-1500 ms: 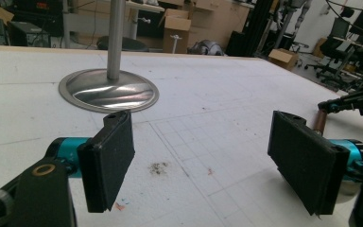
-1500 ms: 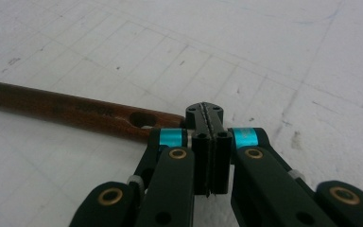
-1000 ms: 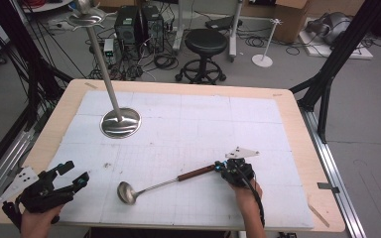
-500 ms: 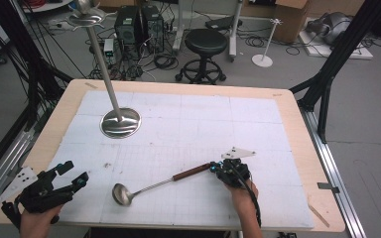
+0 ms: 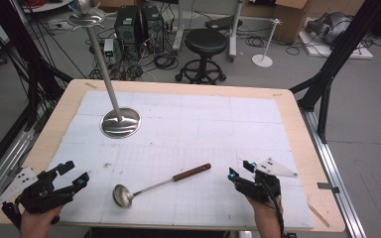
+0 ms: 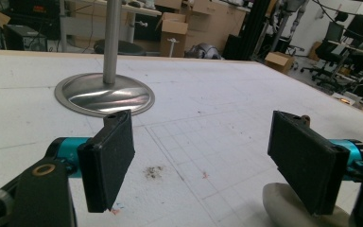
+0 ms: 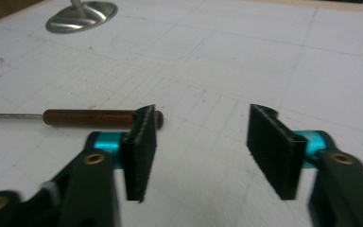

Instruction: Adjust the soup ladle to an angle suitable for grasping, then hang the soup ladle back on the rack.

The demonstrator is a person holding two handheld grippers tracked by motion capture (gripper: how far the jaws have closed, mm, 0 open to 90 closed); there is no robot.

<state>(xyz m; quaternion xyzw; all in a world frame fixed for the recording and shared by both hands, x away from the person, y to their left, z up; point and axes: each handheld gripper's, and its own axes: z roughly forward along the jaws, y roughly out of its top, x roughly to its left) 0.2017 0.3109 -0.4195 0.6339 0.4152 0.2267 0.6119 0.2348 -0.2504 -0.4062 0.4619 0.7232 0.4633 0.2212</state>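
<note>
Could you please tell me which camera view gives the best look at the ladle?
The high view shows it best: the whole ladle lies on the table, from bowl to brown handle, apart from both grippers. The right gripper view catches the handle and a bit of shaft; the left gripper view catches part of the bowl, low behind its jaw.

The right gripper (image 7: 198, 151) has just opened its jaws, empty, beside the ladle's wooden handle (image 7: 94, 117).

high view overhead – claw views low, near table (image 5: 287, 129)
</note>
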